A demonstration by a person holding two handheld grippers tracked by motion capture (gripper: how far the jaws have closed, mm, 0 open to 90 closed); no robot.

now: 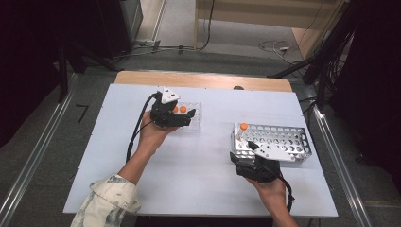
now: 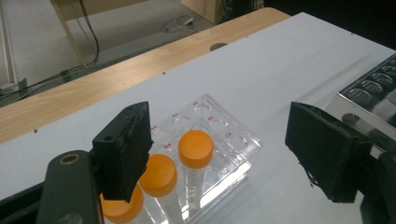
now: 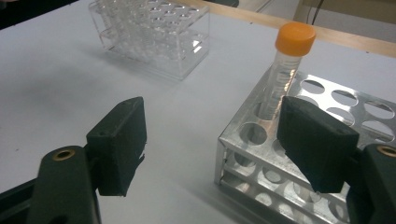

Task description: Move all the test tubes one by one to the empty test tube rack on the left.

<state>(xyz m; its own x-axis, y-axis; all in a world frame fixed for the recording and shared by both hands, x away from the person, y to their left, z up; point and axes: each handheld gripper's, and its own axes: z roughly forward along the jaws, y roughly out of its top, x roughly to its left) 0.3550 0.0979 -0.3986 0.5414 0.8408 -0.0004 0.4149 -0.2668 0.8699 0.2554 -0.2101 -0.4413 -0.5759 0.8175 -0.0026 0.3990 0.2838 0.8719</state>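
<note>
Clear rack [image 2: 205,140]: three orange-capped tubes [image 2: 195,154]; metal rack [image 3: 299,154]: one. Left gripper [image 2: 219,154] jaws wide apart, holding nothing; right gripper [image 3: 210,149] likewise gaping, empty

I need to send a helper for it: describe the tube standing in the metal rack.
On the pale table top, find the perforated metal rack at the right, by the right gripper. At its near-left corner stands one clear tube with an orange cap; every other hole in that rack is empty.
</note>
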